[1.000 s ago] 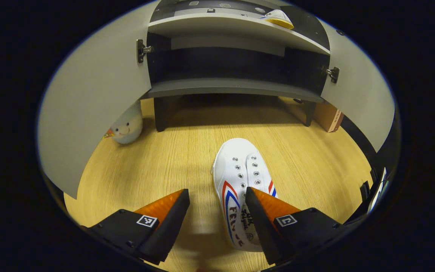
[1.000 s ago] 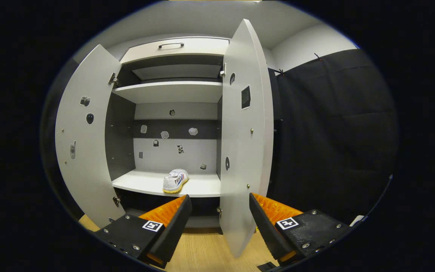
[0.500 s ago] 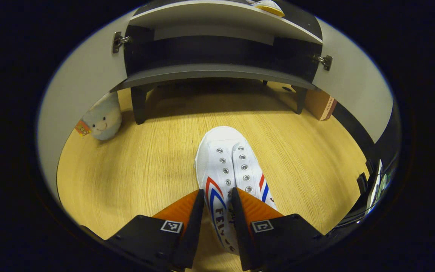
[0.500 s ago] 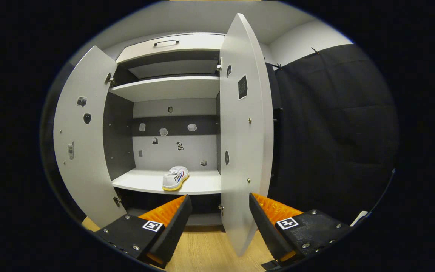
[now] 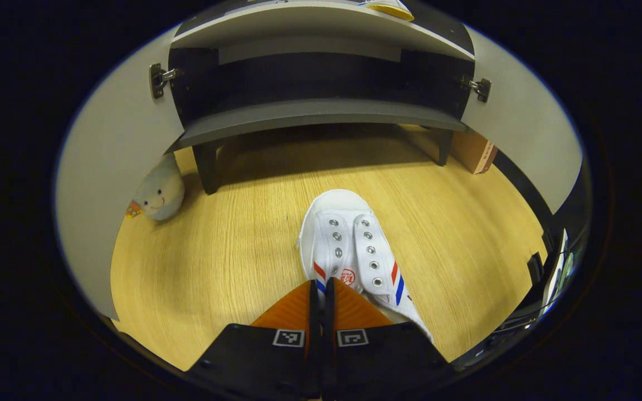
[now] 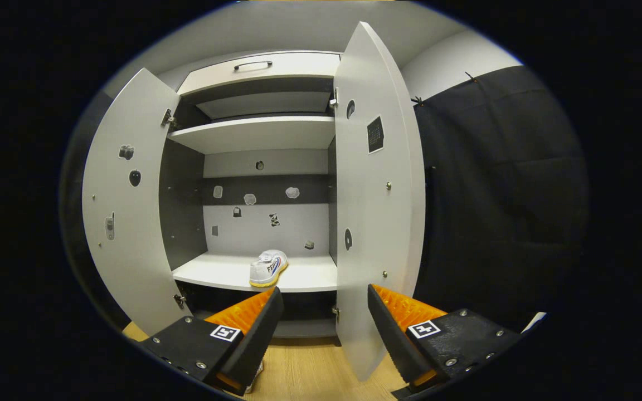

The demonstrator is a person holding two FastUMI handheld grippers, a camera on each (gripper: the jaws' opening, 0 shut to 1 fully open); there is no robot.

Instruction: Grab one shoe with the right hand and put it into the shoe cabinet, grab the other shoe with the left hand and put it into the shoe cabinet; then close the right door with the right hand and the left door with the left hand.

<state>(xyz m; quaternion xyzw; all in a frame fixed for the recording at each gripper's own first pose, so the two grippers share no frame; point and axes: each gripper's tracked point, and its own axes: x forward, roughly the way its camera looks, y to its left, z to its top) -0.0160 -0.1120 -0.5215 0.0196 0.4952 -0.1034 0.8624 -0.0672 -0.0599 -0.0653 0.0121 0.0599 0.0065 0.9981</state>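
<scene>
The shoe cabinet (image 6: 259,167) stands with both doors swung wide. On its lower shelf, near the right door (image 6: 374,211), lies one white shoe (image 6: 268,268). On the wooden floor (image 5: 215,245) in front of the cabinet lies the other shoe (image 5: 354,250), its side wall clamped by the left gripper (image 5: 321,287). The right gripper (image 6: 321,317), fingers spread apart, faces the cabinet holding nothing.

In your left gripper view, one shoe (image 5: 354,250) sits on the floor (image 5: 215,262) right ahead of the left gripper (image 5: 321,295), with the shoe cabinet (image 5: 310,111) farther off and a plush toy (image 5: 159,189) by its left leg. A box (image 5: 474,153) stands near the cabinet's right leg. In your right gripper view, the other shoe (image 6: 268,268) is on the lower shelf (image 6: 215,273), between both open doors.
</scene>
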